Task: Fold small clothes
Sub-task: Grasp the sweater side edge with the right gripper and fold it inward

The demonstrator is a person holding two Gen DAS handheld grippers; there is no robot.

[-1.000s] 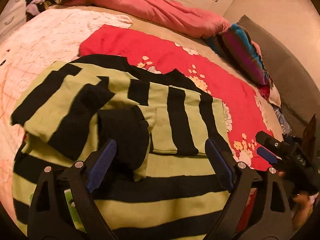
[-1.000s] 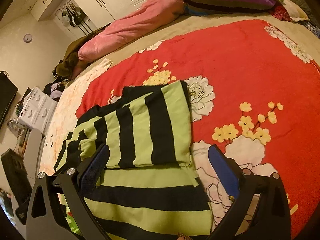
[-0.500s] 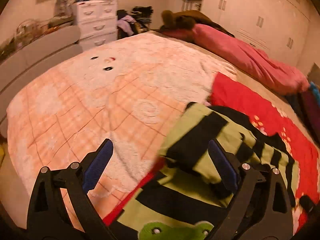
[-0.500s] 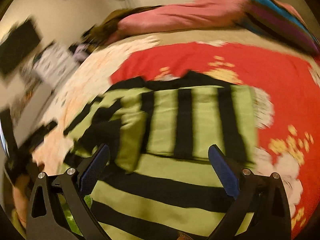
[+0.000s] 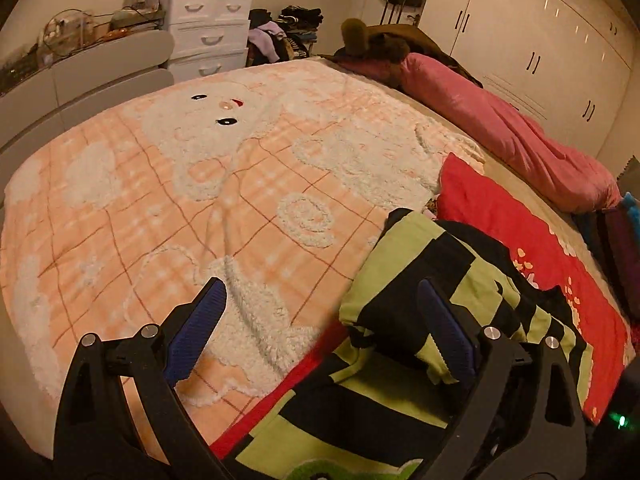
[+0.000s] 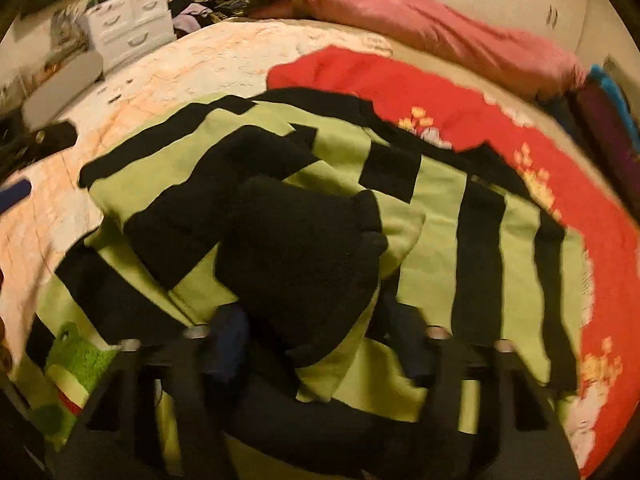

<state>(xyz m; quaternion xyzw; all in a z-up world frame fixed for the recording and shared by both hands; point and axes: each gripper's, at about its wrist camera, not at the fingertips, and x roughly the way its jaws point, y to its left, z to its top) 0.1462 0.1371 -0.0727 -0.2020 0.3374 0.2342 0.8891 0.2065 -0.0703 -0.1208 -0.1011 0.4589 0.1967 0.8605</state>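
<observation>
A small green-and-black striped garment (image 6: 440, 240) lies on the bed with both sleeves folded in over its body; it also shows in the left wrist view (image 5: 432, 280) at the lower right. My left gripper (image 5: 324, 332) is open and empty, hovering over the garment's left edge and the peach blanket. My right gripper (image 6: 320, 344) is open, low over the garment's lower part, with a black sleeve end (image 6: 304, 256) between and just ahead of its fingers. The right wrist view is blurred.
The garment lies across a peach-and-white fluffy blanket (image 5: 200, 184) and a red floral blanket (image 5: 520, 232). A pink duvet (image 5: 500, 128) lies along the far side. White drawers (image 5: 208, 28), a clothes pile and white wardrobes (image 5: 540, 40) stand beyond the bed.
The left gripper swung left, off the garment's middle toward its left edge. The right gripper swung left and dropped closer, now over the folded black sleeve.
</observation>
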